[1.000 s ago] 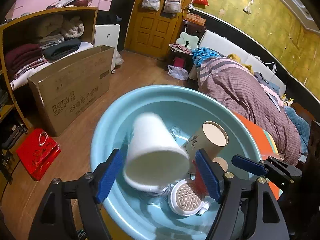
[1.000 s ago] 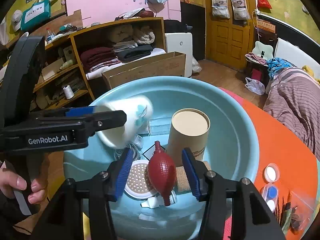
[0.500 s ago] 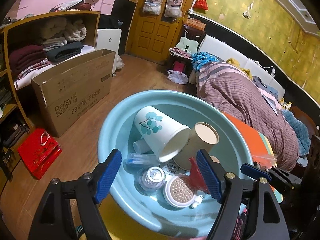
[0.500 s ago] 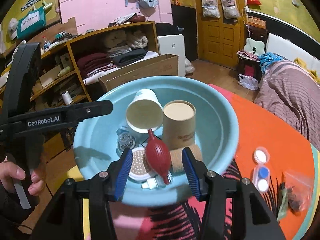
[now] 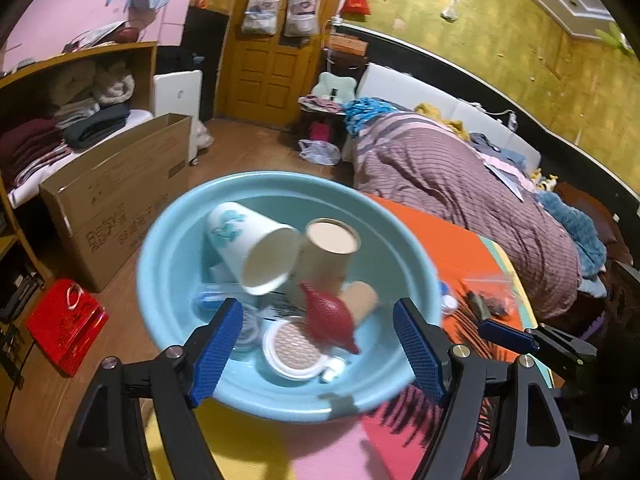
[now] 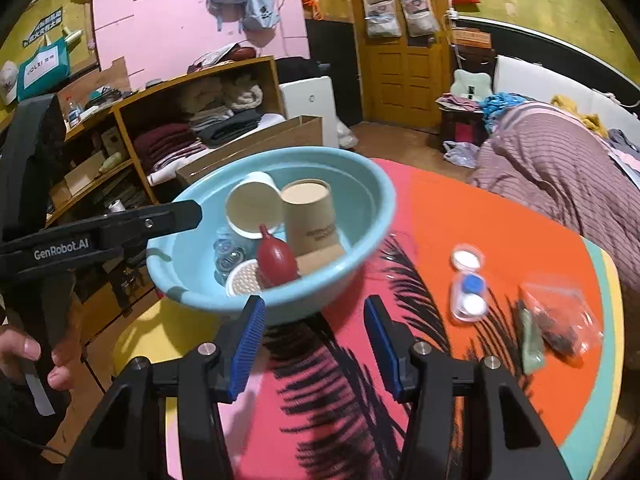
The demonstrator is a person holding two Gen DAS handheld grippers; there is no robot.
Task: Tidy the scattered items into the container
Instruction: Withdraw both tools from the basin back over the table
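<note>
With both grippers, left (image 5: 318, 350) and right (image 6: 314, 344), released and empty, the basin (image 6: 372, 216) holds cup (image 6: 253, 210), tube (image 6: 310, 216) and blower (image 6: 276, 258), while the lens case (image 6: 469, 294) and zip bag (image 6: 558, 320) right of the basin remain on the counter (image 6: 500, 236)

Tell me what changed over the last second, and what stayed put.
The left hand-held gripper let go of the paper cup, which now lies tipped against the cardboard tube in the blue basin. The right hand-held gripper released the red bulb blower into the basin. Both pulled back, open and empty. The lens case and plastic bag remain on the table.
</note>
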